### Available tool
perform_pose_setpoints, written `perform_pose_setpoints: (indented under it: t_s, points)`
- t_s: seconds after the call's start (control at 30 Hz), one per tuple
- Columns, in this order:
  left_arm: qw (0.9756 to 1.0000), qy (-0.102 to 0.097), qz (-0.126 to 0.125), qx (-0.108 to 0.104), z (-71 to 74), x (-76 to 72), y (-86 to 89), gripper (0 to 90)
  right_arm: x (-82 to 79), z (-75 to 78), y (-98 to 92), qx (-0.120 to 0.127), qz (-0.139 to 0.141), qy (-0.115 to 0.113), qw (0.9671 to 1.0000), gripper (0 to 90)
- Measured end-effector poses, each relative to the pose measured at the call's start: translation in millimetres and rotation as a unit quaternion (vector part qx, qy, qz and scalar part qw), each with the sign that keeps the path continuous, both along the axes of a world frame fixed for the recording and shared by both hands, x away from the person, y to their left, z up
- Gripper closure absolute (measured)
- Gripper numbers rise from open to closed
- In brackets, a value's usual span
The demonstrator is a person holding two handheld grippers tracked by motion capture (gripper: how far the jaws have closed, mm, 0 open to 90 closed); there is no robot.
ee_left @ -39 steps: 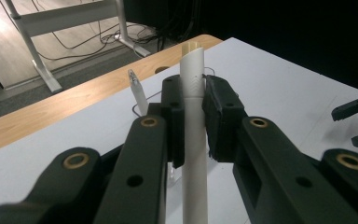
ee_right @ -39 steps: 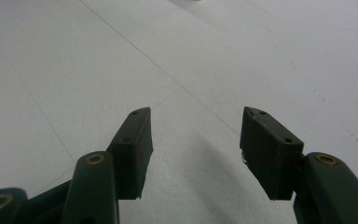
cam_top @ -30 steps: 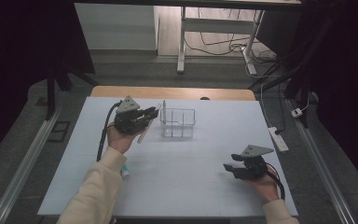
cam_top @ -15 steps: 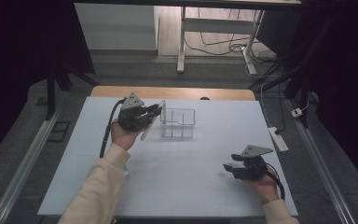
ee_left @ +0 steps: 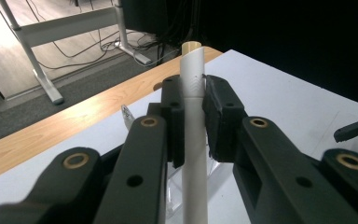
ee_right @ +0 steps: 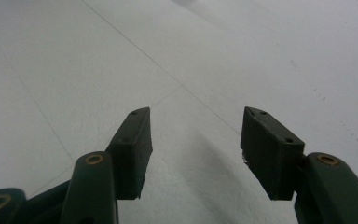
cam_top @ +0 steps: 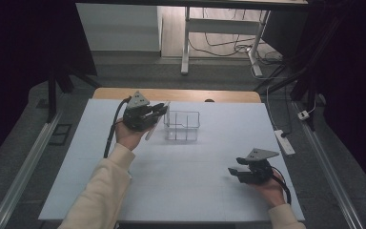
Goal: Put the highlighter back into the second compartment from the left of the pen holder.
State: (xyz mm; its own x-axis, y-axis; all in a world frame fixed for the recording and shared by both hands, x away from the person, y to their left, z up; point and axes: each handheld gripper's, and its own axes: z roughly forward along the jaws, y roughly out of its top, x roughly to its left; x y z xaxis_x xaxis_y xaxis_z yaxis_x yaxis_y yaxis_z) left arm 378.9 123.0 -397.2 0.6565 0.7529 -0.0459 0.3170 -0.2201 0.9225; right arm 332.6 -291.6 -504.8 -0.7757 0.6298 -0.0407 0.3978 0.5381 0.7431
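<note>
My left gripper [cam_top: 161, 109] is raised over the far left part of the white table and is shut on a long white tube [cam_top: 155, 125], which slants down under the hand. In the left gripper view the tube [ee_left: 193, 126] stands between the two black jaws, its cream-coloured tip above them. A clear plastic rack [cam_top: 182, 126] stands just right of that gripper. Near the front right, my right gripper [cam_top: 234, 171] rests low over the table, open, with bare white surface between its jaws [ee_right: 193, 140].
The white table top [cam_top: 186, 176] has a wooden strip [cam_top: 228, 96] along its far edge. A white power strip [cam_top: 286, 141] lies at the right edge. Beyond the table stand a metal desk frame [cam_top: 187, 43] and floor cables.
The left hand has drifted slightly to the right and away with the tube, closer to the clear rack. The right gripper has stayed where it was.
</note>
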Motion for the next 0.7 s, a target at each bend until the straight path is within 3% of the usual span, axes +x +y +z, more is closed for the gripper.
perform_pose_setpoints:
  t_s: [0.7]
  points:
    - [0.9999, -0.007, 0.001, -0.011, -0.5, 3.0, -2.9, 78.7, -0.3, -5.8, 5.8, -0.016, 0.008, 0.004, 0.9998, 41.7]
